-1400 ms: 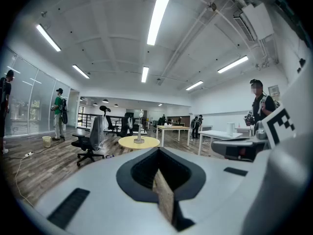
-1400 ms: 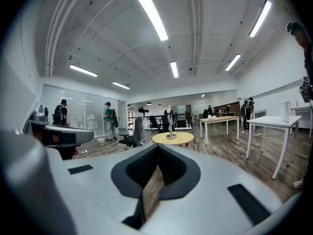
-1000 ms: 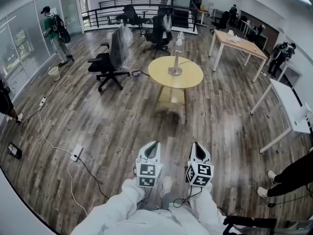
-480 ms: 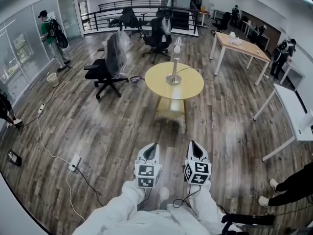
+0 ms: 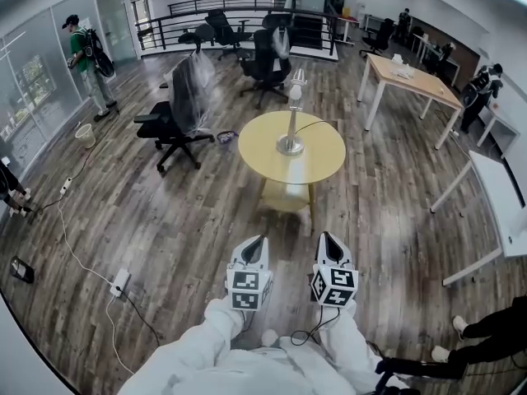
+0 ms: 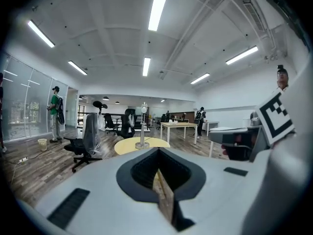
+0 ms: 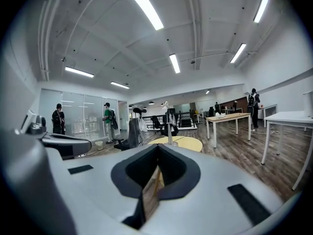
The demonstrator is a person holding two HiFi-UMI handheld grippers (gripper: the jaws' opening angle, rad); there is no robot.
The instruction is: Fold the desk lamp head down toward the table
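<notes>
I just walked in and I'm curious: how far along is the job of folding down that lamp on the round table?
Done: nothing yet. The desk lamp stands upright on the yellow table, head raised. In hand: the left gripper and right gripper are both shut and empty, well short of the table. Left: reach the lamp, take hold, and fold its head down toward the tabletop.

My head camera looks steeply down over my left gripper (image 5: pixel 258 241) and right gripper (image 5: pixel 328 237). Their cameras look almost level along each gripper. All three views share the round table (image 5: pixel 317 159), well ahead.
</notes>
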